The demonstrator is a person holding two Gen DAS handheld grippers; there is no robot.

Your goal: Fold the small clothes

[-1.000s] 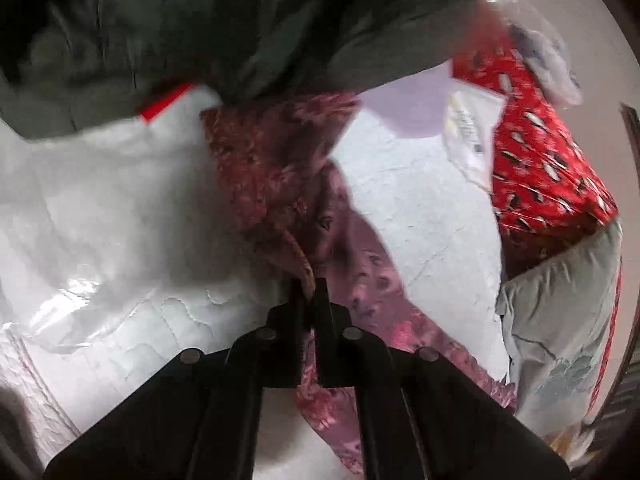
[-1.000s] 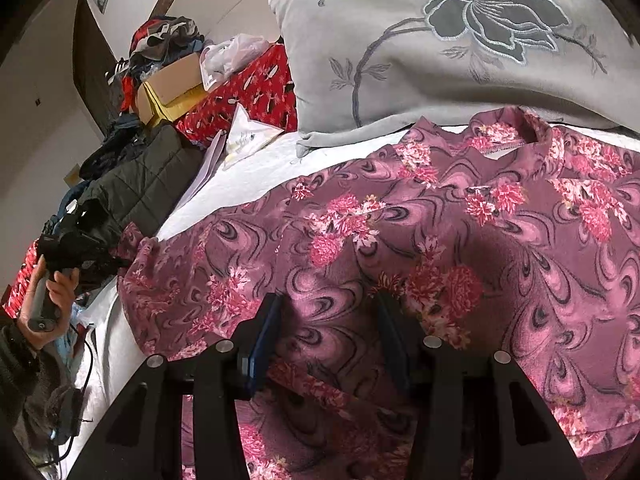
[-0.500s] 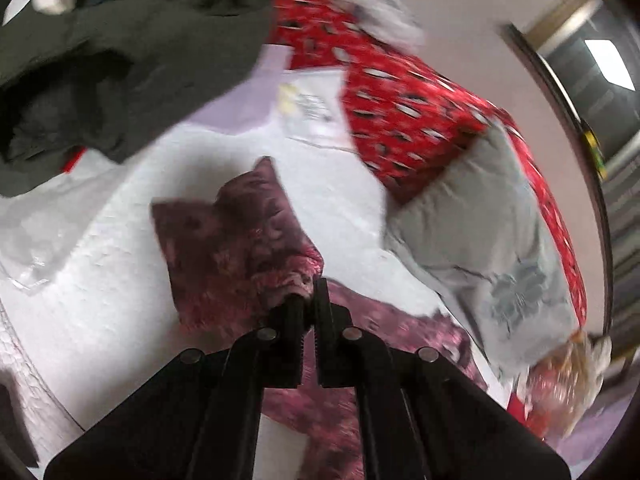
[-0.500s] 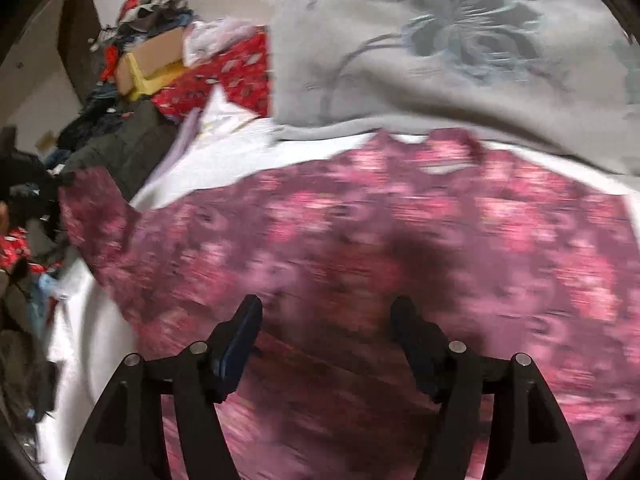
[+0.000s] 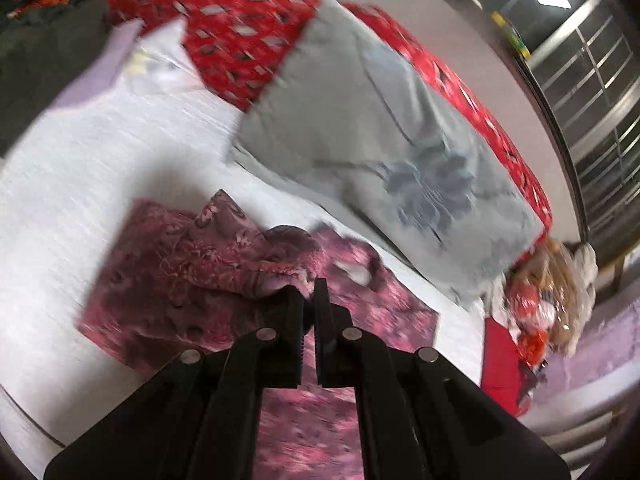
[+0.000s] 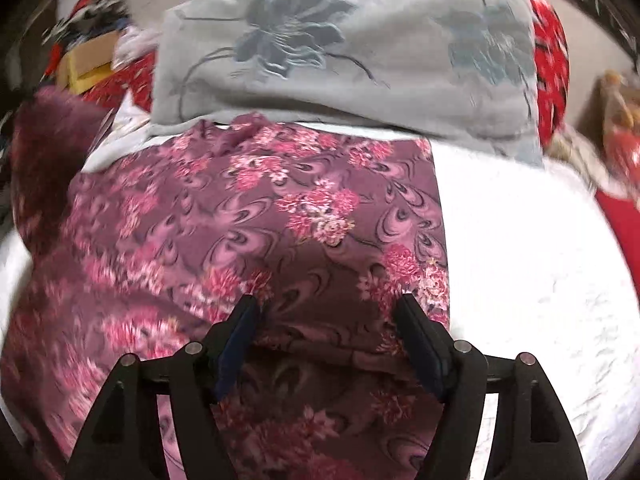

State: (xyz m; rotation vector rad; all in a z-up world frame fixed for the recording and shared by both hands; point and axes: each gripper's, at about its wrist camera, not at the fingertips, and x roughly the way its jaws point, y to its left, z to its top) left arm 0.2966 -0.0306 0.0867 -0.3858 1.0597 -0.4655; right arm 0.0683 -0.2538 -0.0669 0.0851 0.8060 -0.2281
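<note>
A maroon garment with pink flowers (image 6: pixel 280 220) lies spread on a white bedspread (image 6: pixel 520 240). My left gripper (image 5: pixel 306 292) is shut on a bunched edge of the garment (image 5: pixel 192 264) and holds that part lifted and folded over the rest. The lifted part shows as a dark maroon flap (image 6: pixel 44 148) at the left of the right wrist view. My right gripper (image 6: pixel 326 306) is open and empty, low over the garment near its right folded edge.
A grey pillow with an embroidered flower (image 6: pixel 344 52) lies just beyond the garment; it also shows in the left wrist view (image 5: pixel 380 152). A red patterned cover (image 5: pixel 240 40) and dark clothes (image 5: pixel 36 52) are at the far left. Clutter (image 5: pixel 544 280) sits at the right.
My left gripper has carried the garment's edge to the right, folding it over toward the pillow. My right gripper has opened wider and shifted right over the garment.
</note>
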